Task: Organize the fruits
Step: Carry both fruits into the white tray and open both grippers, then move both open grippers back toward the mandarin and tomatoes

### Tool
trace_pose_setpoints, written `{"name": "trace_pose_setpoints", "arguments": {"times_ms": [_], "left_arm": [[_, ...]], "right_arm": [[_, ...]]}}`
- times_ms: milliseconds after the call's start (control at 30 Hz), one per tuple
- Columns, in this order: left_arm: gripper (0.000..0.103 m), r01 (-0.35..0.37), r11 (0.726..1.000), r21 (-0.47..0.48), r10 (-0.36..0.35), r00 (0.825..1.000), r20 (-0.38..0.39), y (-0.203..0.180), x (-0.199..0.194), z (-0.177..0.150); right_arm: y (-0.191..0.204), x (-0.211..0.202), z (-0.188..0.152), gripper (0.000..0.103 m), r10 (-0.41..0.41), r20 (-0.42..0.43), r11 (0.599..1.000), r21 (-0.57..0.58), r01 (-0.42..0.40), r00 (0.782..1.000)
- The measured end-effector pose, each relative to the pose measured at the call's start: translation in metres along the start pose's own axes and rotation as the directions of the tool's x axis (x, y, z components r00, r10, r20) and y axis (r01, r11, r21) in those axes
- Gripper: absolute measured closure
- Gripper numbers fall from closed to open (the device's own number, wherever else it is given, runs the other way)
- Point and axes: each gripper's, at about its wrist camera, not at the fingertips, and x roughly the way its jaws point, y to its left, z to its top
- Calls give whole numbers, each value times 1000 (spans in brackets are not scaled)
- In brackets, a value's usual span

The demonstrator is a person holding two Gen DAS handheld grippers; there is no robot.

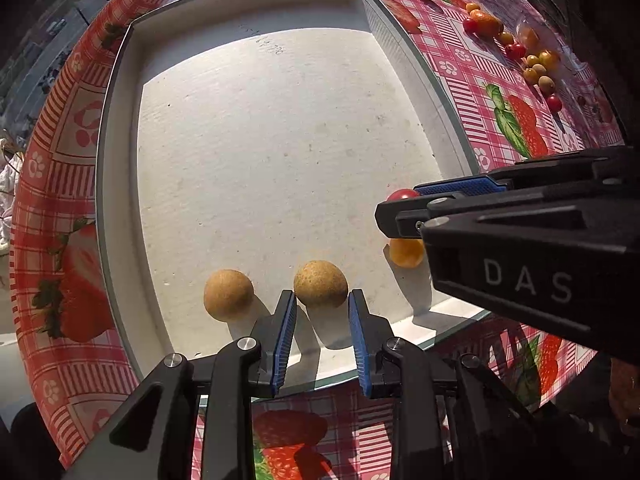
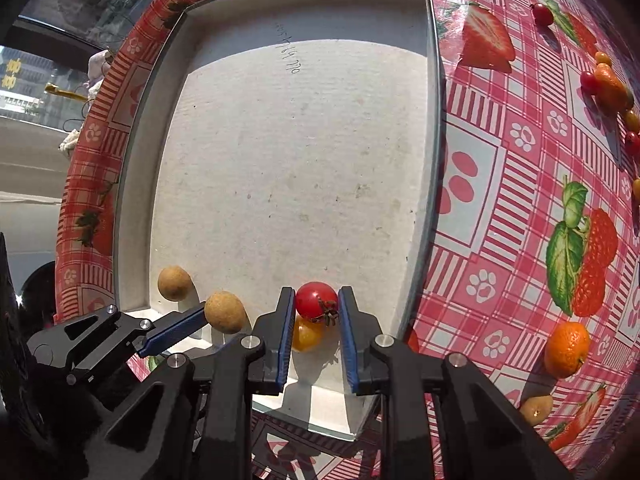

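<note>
A shallow white tray (image 1: pixel 120 184) (image 2: pixel 434 128) lies on a strawberry-print tablecloth. My left gripper (image 1: pixel 322 300) is shut on a tan longan (image 1: pixel 321 284) (image 2: pixel 225 312) low over the tray's near edge. A second longan (image 1: pixel 228 295) (image 2: pixel 174 283) rests on the tray floor just to its left. My right gripper (image 2: pixel 317 300) is shut on a red cherry tomato (image 2: pixel 316 300) (image 1: pixel 402 194), held just above a yellow cherry tomato (image 2: pixel 306 336) (image 1: pixel 406 252) that lies in the tray's near right part.
Loose fruit lies on the cloth right of the tray: red and yellow cherry tomatoes and longans (image 1: pixel 540 68), a small orange fruit (image 1: pixel 486 22) (image 2: pixel 610 90), a mandarin (image 2: pixel 566 348) and a longan (image 2: pixel 536 410) near the front edge.
</note>
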Motion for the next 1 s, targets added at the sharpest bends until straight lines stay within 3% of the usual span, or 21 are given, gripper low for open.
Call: {"name": "trace_pose_setpoints", "arguments": {"times_ms": [100,167,267,300,367,533,733,1000], "left_arm": [[74,4,1000,-7,-4,1000,-4,-1,2,0],[74,6,1000,-8,-6,1000,-7,0,3,4],[72,9,1000,-10,-10,1000,-5,7,-1,2],[51,14,1000,-11,-14,1000,-6,8,-3,1],[23,9,1000,-16,-9,999,35,9,-14,1],[23,8,1000,7,-9,999,53,8,-30,3],[23,-15,998,61,12,998,56,1,-40,5],[23,-26,987,157,14,997,74,-36,-48,16]], "right_arm": [[4,3,2,76,1,-6,1000,-3,-1,1000],[5,4,3,63,4,-10,1000,-10,-4,1000],[6,3,3,55,6,-6,1000,-10,-6,1000],[7,2,3,54,8,-3,1000,-9,-8,1000],[6,-3,5,47,20,8,1000,-7,-20,1000],[3,-25,1,23,56,52,998,-11,-56,997],[-8,-55,-4,19,66,120,997,31,-70,991],[-60,-85,-31,19,38,187,984,163,-69,982]]}}
